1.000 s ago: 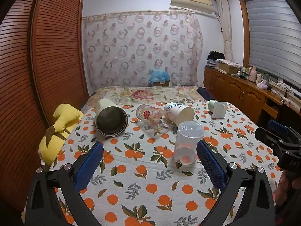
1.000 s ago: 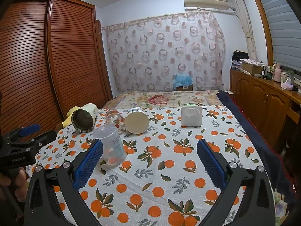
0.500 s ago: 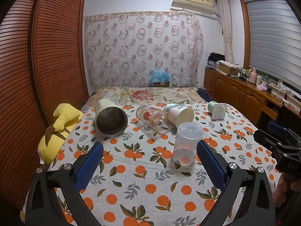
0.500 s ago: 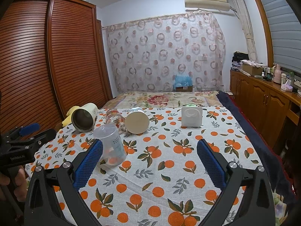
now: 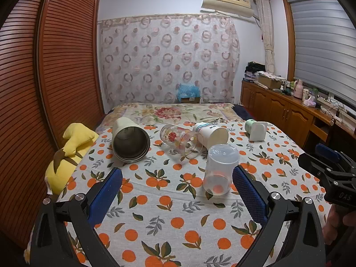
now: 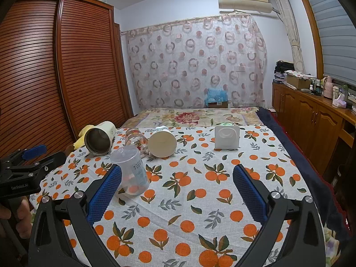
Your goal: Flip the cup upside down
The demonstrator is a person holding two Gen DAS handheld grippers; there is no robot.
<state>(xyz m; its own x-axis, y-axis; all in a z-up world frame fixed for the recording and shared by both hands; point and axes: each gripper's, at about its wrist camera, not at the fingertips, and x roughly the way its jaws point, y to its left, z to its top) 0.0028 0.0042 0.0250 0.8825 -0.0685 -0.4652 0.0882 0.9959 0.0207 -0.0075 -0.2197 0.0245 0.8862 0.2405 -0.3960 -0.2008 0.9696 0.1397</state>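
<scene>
The left gripper (image 5: 177, 187) has its blue-padded fingers (image 5: 108, 191) spread wide and holds nothing; the clear plastic cup (image 5: 219, 169) stands between them, just inside the right pad, not visibly touched. The right gripper (image 6: 177, 187) is just as wide open and empty, its fingers (image 6: 249, 191) framing bare orange-print cloth (image 6: 200, 200), with the same cup beside its left pad. Both grippers are held low and level over the near part of the bed, pointing toward the far curtain (image 5: 169, 60); each shows at the edge of the other's view, gripped by a hand (image 5: 333, 222). The cup stands inverted, closed base up and rim down on the cloth. Farther off lie a metal-lined cream mug (image 5: 130, 142), a printed glass (image 5: 180, 141) and a white cup (image 5: 211, 133) on their sides, a white square container (image 6: 227, 138) to the right, and a yellow plush (image 5: 66, 155) at the left edge. Compared with a second ago, both grippers have hardly shifted and the cup has stayed put
</scene>
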